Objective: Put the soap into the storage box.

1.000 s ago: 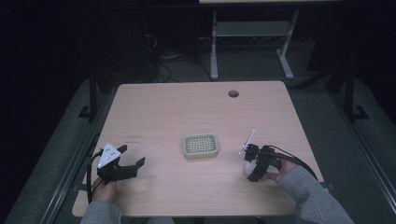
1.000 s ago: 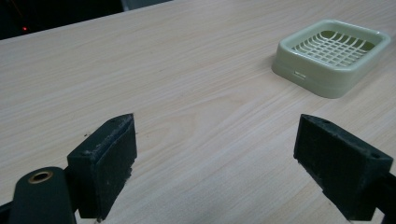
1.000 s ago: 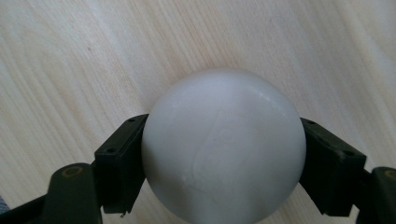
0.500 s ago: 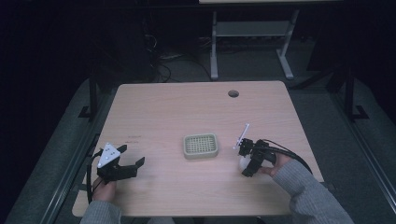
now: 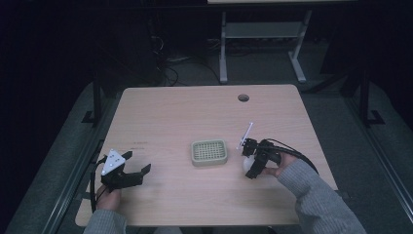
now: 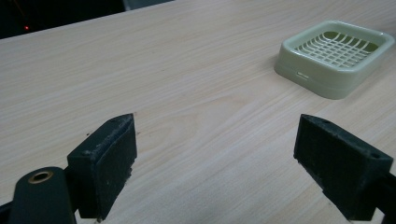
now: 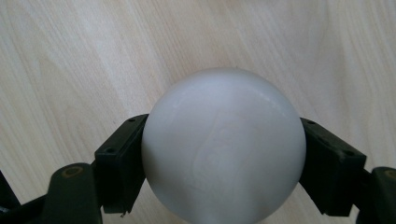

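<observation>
Item: white ball [image 7: 223,147], pinched in my right claw [image 5: 254,157] at the tray's [image 5: 209,152] three o'clock, likely for loading. Left claw [image 6: 217,165]: spread, idle.

Right gripper [image 5: 249,165] carried white ball [image 7: 223,148] toward tray [image 5: 209,152]

Light wood-grain table [image 5: 195,117], rectangular, rounded corners, on dark carpeted floor [image 5: 350,122]. 1 round cable hole [image 5: 243,98] near far edge, at about 1 o'clock from table centre. 1 pale green square tray [image 5: 209,152] with grid insert, flat on the top just toward 6 o'clock from centre; seen also in left gripper view [image 6: 334,56], at 2 o'clock.
</observation>
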### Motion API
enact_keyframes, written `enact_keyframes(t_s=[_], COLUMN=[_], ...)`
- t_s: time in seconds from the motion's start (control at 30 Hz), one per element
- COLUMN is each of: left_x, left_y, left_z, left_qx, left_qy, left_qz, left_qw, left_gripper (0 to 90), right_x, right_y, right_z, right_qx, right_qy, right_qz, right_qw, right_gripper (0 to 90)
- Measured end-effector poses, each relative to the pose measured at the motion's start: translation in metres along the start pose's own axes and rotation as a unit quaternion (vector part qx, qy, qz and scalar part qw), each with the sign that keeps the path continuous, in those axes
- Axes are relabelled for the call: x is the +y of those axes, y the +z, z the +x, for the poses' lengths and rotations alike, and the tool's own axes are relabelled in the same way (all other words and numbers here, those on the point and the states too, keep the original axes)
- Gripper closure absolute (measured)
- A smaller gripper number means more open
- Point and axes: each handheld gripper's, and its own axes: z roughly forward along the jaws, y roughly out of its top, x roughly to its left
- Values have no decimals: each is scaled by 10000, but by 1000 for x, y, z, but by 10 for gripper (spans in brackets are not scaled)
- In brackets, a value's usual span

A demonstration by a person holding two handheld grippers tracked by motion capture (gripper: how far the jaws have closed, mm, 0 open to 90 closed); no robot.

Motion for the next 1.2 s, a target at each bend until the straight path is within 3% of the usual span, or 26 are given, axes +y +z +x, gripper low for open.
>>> enact_keyframes(t_s=[0.5, 1.2], left_x=[0, 1], left_y=[-1, -1], left_z=[0, 1], left_qx=[-5, -1], left_qy=[11, -9], left_qz=[2, -13], left_qw=[10000, 10000], left_gripper=[128, 128], right_x=[19, 35], right_y=[-6, -7], right_z=[-4, -4], right_qx=[93, 84], right_qy=[-91, -199], right_qz=[-125, -64], right_qw=[9998, 9997], right_gripper=[236, 236])
